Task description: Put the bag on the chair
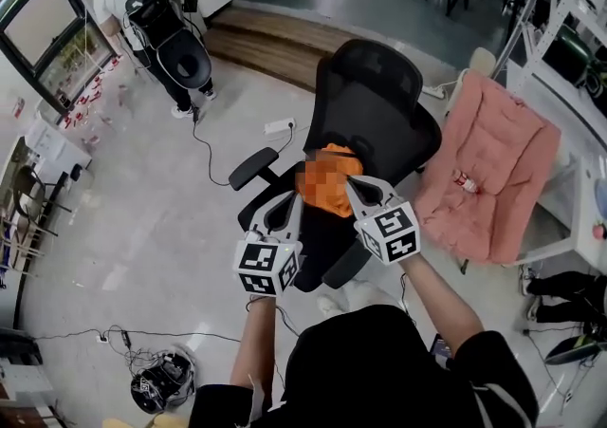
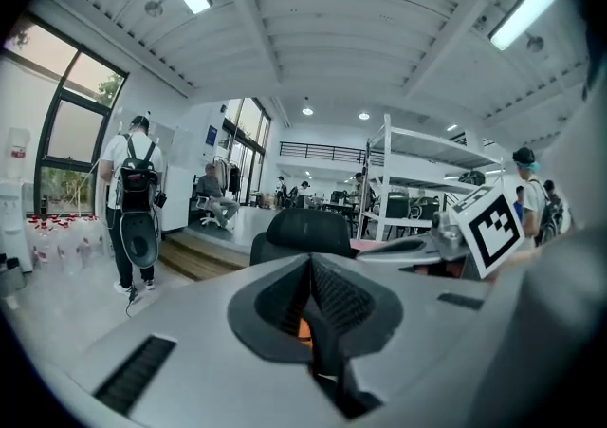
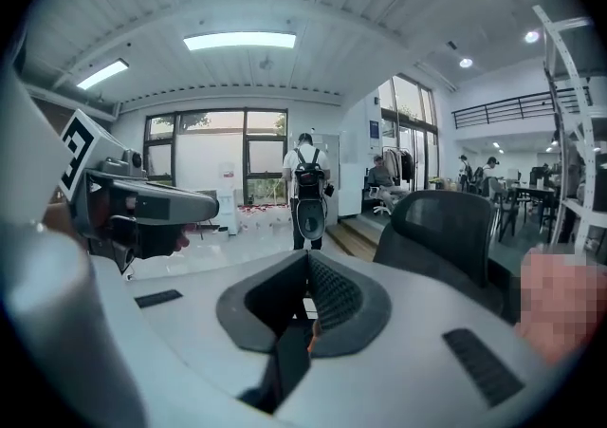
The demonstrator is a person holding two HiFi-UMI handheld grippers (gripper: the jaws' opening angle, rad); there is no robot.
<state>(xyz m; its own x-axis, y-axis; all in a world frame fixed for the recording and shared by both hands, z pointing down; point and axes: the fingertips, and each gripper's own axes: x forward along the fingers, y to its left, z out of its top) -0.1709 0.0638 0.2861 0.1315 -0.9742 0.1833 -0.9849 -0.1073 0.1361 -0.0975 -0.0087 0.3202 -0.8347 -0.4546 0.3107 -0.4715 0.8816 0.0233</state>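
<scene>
**Bag** (image 1: 321, 200): orange, soft fabric, crumpled into a rounded bundle. It is in front of the backrest of the chair (image 1: 375, 99) and over the seat. Whether it rests on the seat cannot be told.

**Chair:** black office type with a curved mesh backrest and smooth padded armrests.

**Left tool** (image 1: 297, 198): grey moulded shell with dark ribbed pads (image 2: 334, 298). The 2 pads are closed together, pinching a thin sliver of the orange fabric between them.

**Right tool** (image 1: 349, 183): same construction. Its pads are also closed, with an orange edge of the bag caught in the seam (both tools grip the bag, 1 at each side).

**Cube** (image 1: 268, 268): 1 per tool, matte, with black-and-white square markers.

**Surroundings:** a pink quilted cushion (image 1: 493, 165) lies spread out just beside the chair. The floor (image 1: 152, 227) is pale and glossy.
</scene>
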